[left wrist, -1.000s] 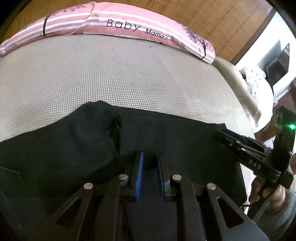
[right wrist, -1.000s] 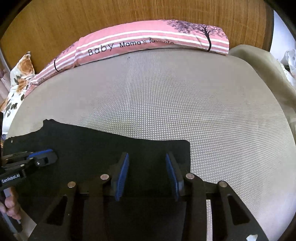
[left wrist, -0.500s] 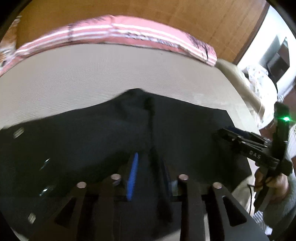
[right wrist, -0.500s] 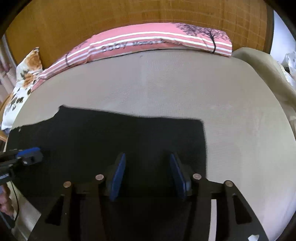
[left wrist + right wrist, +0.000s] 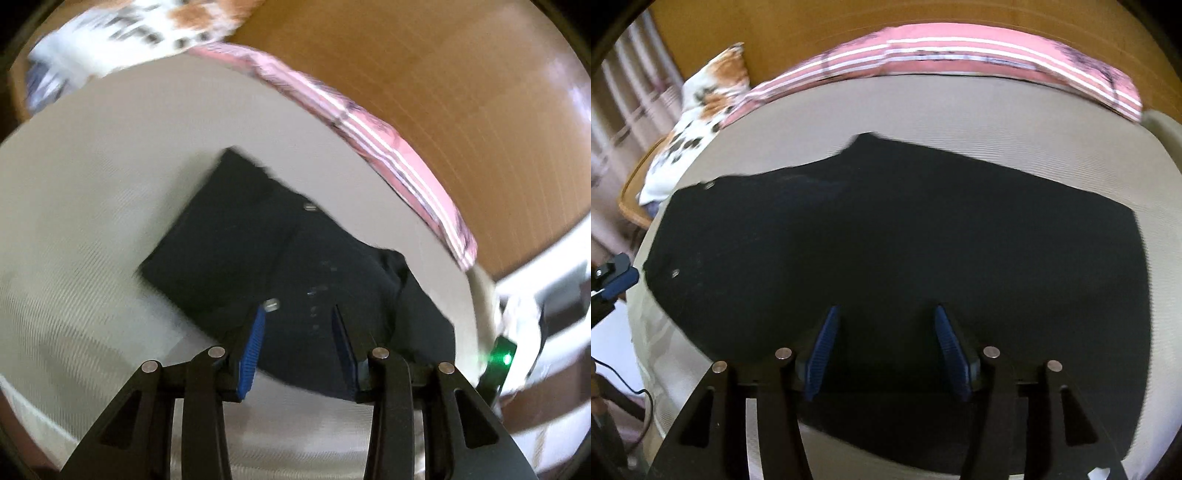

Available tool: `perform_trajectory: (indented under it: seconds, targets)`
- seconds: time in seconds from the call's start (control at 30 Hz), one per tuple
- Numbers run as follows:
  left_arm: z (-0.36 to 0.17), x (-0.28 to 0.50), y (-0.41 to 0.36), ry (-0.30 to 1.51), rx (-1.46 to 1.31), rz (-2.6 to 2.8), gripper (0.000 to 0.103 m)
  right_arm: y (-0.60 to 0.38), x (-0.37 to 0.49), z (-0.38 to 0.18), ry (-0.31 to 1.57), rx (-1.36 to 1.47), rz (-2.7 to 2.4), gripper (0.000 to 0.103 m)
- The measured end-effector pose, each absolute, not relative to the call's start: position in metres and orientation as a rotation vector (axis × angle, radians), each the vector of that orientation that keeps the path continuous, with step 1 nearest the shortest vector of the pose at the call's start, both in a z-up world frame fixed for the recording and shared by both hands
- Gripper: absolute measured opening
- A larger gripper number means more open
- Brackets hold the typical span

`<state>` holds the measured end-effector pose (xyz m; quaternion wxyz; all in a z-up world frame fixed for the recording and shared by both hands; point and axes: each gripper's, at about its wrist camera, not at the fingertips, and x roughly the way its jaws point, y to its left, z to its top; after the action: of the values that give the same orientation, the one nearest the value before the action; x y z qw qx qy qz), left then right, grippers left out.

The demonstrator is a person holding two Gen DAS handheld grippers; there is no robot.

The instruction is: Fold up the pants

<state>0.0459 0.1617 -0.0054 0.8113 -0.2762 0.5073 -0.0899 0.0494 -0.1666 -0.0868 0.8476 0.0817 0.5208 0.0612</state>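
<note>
The black pants [image 5: 905,236] lay flat on the bed [image 5: 960,110], below the pink striped pillow [image 5: 960,51]. The left hand-held gripper [image 5: 299,321] and the right hand-held gripper [image 5: 884,325] had just been opening; both stood parted above the pants, nothing between the pads.

The beige mattress [image 5: 960,107] lies bare between the black pants [image 5: 886,240] and the pink striped pillow [image 5: 960,55] along the wooden headboard [image 5: 812,29]. A floral cushion [image 5: 701,107] crowds the far left corner; the right side stays open.
</note>
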Motion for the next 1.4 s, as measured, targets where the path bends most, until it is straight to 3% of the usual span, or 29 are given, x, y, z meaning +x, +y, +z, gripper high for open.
perform_trajectory:
  seconds: [0.13,0.3,0.8,1.4]
  targets:
    - [-0.032,0.036,0.19,1.144,-0.748,-0.138,0.043,-0.146,0.048,-0.085,1.114,0.203,0.19,0.054]
    - [-0.048,0.033,0.209,1.126,-0.888,-0.129,0.059,-0.139,0.044,-0.077,1.105,0.227,0.208,0.055]
    - [-0.09,0.049,0.232,1.041,-1.053,-0.17,0.06,-0.141,0.045,-0.067,1.101,0.261,0.185,0.056]
    - [-0.093,0.064,0.245,1.04,-1.083,-0.148,0.056,-0.132,0.052,-0.07,1.124,0.262,0.19,0.056]
